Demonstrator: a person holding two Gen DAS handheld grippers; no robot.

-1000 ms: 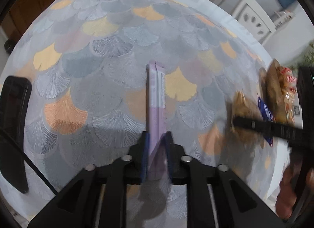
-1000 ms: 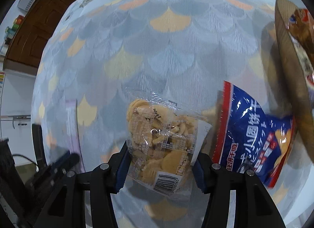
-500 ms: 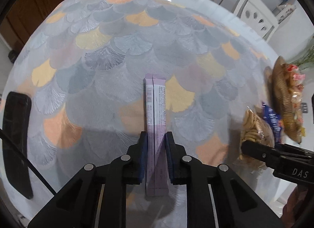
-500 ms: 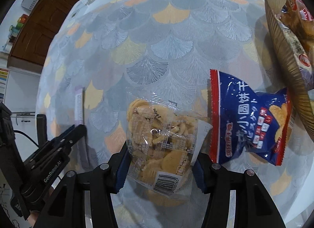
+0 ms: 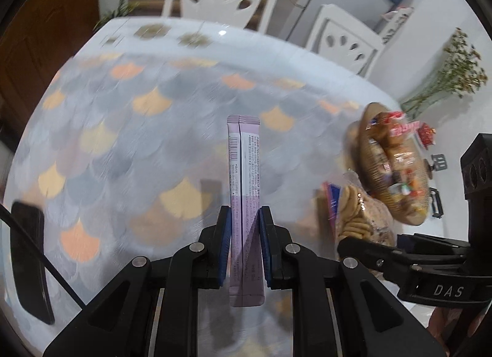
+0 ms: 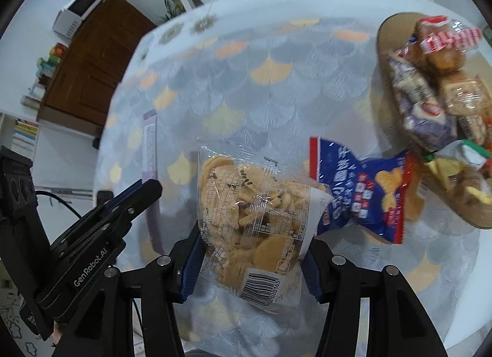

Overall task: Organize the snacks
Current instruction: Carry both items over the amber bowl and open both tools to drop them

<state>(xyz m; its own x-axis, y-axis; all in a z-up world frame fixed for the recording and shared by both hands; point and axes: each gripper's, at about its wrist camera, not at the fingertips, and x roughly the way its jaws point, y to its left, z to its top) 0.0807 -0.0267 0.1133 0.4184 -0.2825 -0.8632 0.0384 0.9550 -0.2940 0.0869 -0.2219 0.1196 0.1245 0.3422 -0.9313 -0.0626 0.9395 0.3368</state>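
Purple stick packet point(image 5: 244, 191) pinched tight by left gripper point(image 5: 244, 234), clear cookie bag point(image 6: 250, 221) clamped by right gripper point(image 6: 250, 261), blue snack bag point(image 6: 366, 194) left beside the basket point(image 6: 390, 59)

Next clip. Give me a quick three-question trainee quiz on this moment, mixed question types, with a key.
1. True or false: the left gripper is shut on the slim lilac stick sachet.
2. The right gripper holds: A) the blue foil biscuit bag, B) the clear bag of round crackers, C) nothing.
3. Where are the other snacks piled?

Key: 1 true. 2 B. 3 In the woven brown basket.
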